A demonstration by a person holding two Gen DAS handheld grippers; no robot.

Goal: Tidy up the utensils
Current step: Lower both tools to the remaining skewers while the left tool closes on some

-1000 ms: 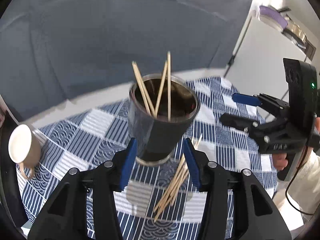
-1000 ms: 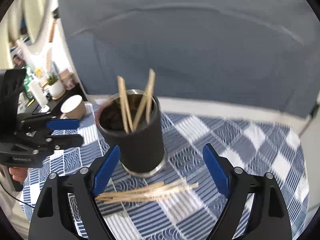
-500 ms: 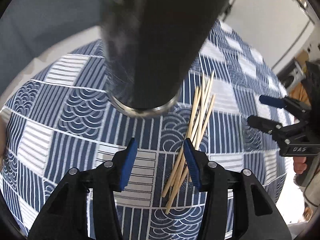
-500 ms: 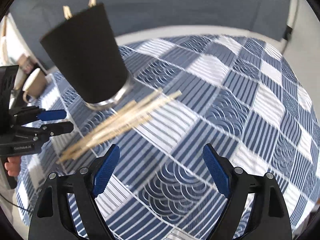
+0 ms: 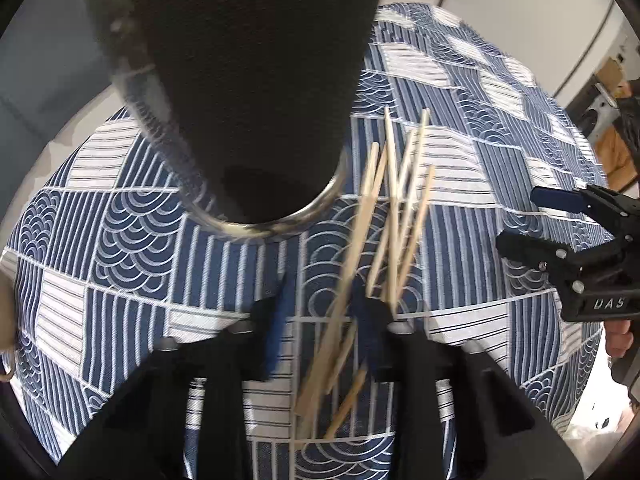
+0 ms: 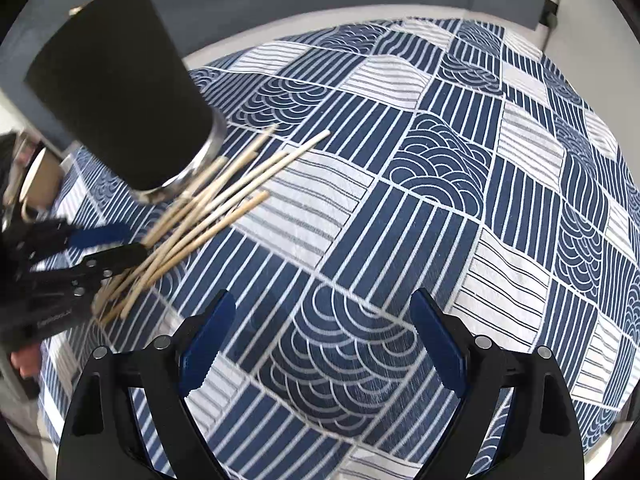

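A blue-and-white patterned cloth point(image 6: 400, 208) covers the surface, grey wall behind. The tall black cup point(image 6: 120, 92) stands on it, a few sticks poking from its top, crowding the left view. Wooden chopsticks point(image 5: 384, 216) lie fanned just beside its base. The left hand-held gripper point(image 5: 320, 320), its jaws just narrowing, has them between its blurred fingers; contact unclear. The right hand-held gripper point(image 6: 320, 344) hangs spread wide, empty, over bare cloth. A pale mug point(image 6: 36, 184) sits behind the cup.
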